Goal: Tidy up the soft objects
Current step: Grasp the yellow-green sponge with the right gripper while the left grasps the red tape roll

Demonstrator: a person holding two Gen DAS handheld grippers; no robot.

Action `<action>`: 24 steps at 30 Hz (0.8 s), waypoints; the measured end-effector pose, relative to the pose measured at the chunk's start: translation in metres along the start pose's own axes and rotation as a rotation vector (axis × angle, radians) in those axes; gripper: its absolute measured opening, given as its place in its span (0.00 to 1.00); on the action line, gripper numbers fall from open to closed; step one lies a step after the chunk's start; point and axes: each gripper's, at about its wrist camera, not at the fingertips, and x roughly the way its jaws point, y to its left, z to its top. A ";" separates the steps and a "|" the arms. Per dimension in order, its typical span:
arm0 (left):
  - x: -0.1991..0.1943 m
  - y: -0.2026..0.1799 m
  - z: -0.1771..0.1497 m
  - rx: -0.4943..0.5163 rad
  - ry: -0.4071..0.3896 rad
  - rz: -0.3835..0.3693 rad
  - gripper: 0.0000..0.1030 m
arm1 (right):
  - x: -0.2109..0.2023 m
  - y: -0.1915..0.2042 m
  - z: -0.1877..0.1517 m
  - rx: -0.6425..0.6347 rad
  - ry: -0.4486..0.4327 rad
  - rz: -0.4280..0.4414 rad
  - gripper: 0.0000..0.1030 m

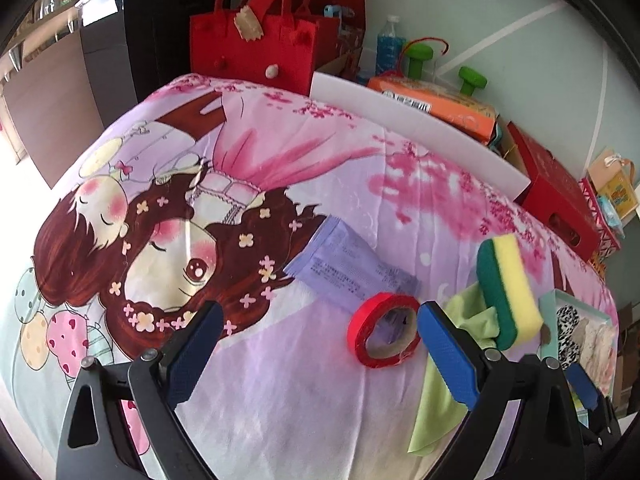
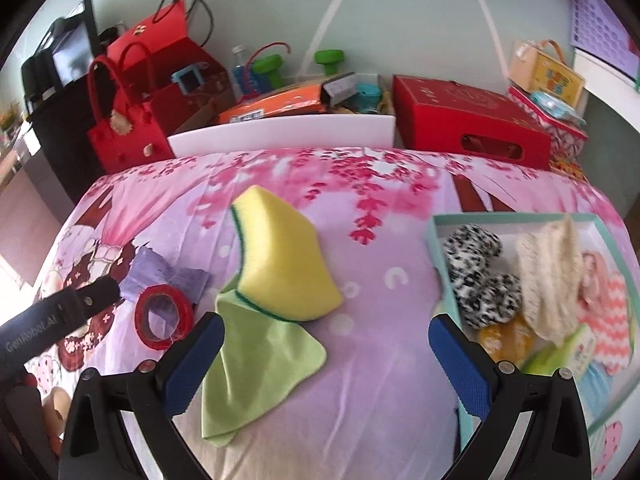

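A yellow sponge [image 2: 280, 260] with a green scouring side lies on the far end of a light green cloth [image 2: 256, 372] on the pink cartoon bedspread. My right gripper [image 2: 326, 360] is open, low over the cloth just in front of the sponge, holding nothing. To its right, a teal box [image 2: 512, 216] holds a black-and-white spotted plush [image 2: 480, 276], a cream knitted piece [image 2: 548, 276] and an orange item [image 2: 508, 340]. My left gripper [image 1: 320, 340] is open and empty over the bedspread, its right finger beside a red tape roll [image 1: 384, 330]. The sponge [image 1: 508, 288] and cloth [image 1: 440, 392] lie to its right.
A purple paper slip [image 1: 352, 268] lies behind the tape roll. Along the far edge stand a red felt bag [image 1: 256, 44], a white board [image 2: 280, 132], a red carton [image 2: 468, 128], an orange box [image 1: 432, 100] and green dumbbells [image 2: 328, 60].
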 end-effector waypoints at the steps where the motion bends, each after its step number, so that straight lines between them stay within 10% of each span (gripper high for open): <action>1: 0.002 0.001 -0.001 -0.006 0.008 -0.003 0.94 | 0.003 0.004 0.000 -0.013 -0.002 -0.001 1.00; 24: 0.024 -0.008 -0.007 -0.012 0.085 -0.051 0.94 | 0.030 0.023 0.001 -0.072 -0.058 -0.017 0.69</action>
